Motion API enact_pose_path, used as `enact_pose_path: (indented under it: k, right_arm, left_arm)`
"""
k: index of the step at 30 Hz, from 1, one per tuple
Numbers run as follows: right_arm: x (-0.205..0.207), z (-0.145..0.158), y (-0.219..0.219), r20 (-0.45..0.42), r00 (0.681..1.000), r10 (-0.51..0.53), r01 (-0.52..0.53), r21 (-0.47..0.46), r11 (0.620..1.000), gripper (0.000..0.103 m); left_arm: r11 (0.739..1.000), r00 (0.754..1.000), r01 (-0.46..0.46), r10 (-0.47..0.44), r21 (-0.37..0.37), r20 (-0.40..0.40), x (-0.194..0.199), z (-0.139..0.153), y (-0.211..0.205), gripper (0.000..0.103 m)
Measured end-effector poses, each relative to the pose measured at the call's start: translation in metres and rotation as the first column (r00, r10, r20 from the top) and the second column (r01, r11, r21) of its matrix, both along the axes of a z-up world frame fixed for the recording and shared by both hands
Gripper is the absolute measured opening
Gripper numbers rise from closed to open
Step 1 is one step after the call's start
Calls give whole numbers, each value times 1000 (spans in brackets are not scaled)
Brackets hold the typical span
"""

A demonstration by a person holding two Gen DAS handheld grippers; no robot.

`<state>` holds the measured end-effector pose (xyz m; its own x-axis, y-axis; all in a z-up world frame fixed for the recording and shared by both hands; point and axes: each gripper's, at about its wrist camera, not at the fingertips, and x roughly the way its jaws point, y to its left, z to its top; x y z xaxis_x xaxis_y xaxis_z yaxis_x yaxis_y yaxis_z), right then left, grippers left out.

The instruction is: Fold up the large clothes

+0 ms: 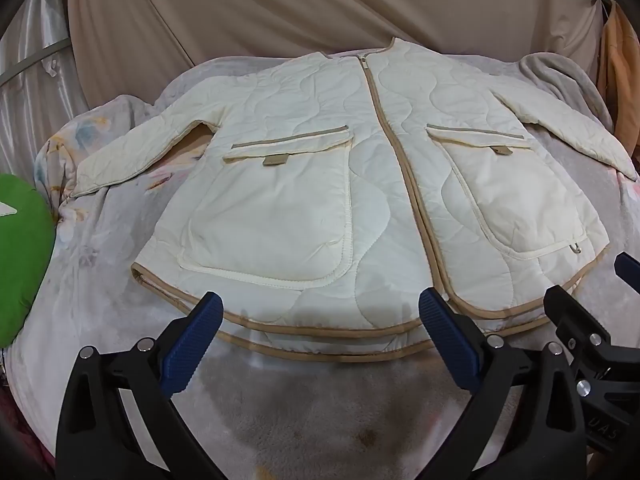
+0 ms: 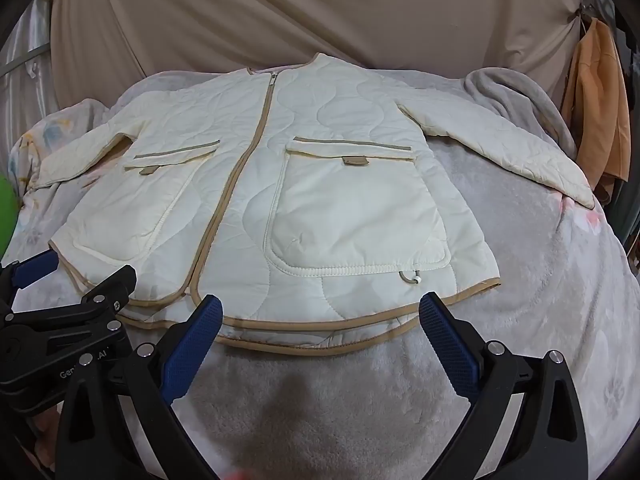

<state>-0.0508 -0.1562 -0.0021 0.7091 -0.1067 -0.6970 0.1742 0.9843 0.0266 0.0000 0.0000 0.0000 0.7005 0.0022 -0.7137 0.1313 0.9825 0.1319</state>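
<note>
Jacket [image 1: 360,184] laid flat, front up, on blanket [image 1: 312,412] covering the bed; collar at far side, hem at near side, zipper [image 1: 384,128] running down the middle. Sleeves spread outward to left and right, one pocket [image 1: 272,208] on each side of zipper. Left tool [image 1: 320,312] positioned just before left half of hem, right tool [image 2: 320,312] just before right half, the two side by side. Cushion [image 1: 20,260] at far left edge of bed. Draped cloth [image 1: 320,8] behind the collar. Crumpled throw [image 2: 520,96] behind the right sleeve, hanging garment [image 2: 596,100] further right.
</note>
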Motion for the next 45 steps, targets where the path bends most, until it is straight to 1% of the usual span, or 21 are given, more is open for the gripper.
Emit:
enact_pose_path:
  k: [21, 27, 31, 33, 35, 37, 40, 42, 44, 45]
  right_arm:
    - [1, -1, 1, -2, 1000, 2, -2, 2, 1000, 97]
    - [6, -7, -1, -12, 1000, 5, -5, 4, 1000, 97]
    - [9, -7, -2, -14, 1000, 13, -12, 11, 1000, 97]
    - [11, -7, -9, -4, 1000, 25, -25, 36, 999, 97]
    - [16, -4, -26, 15, 999, 29, -30, 82, 996, 97]
    - [25, 1, -60, 42, 999, 4, -9, 126, 992, 97]
    - [41, 7, -129, 76, 992, -103, 93, 134, 987, 97]
    - [53, 6, -180, 83, 977, -197, 185, 127, 974, 97]
    - [67, 0, -241, 66, 955, -289, 278, 139, 951, 97]
    - [73, -6, -275, 49, 935, -350, 340, 150, 928, 97]
  left_arm:
    - [1000, 1000, -1, 1, 6, -1, 0, 0, 0, 94]
    - [1000, 1000, -3, 3, 7, -7, 2, -4, -2, 94]
    - [1000, 1000, 8, -8, -2, -11, 6, -6, -1, 94]
    - [1000, 1000, 17, -17, -21, -16, 14, -4, 0, 94]
    - [999, 1000, 10, -10, -45, -5, 21, -1, 7, 94]
    - [998, 1000, -4, 5, -60, 22, 34, 6, 18, 94]
    - [996, 998, -36, 41, -78, 57, 55, 15, 38, 94]
    - [994, 994, -54, 63, -98, 85, 66, 20, 51, 94]
    - [990, 989, -84, 97, -113, 115, 78, 24, 64, 94]
    - [989, 987, -95, 109, -112, 121, 84, 25, 70, 94]
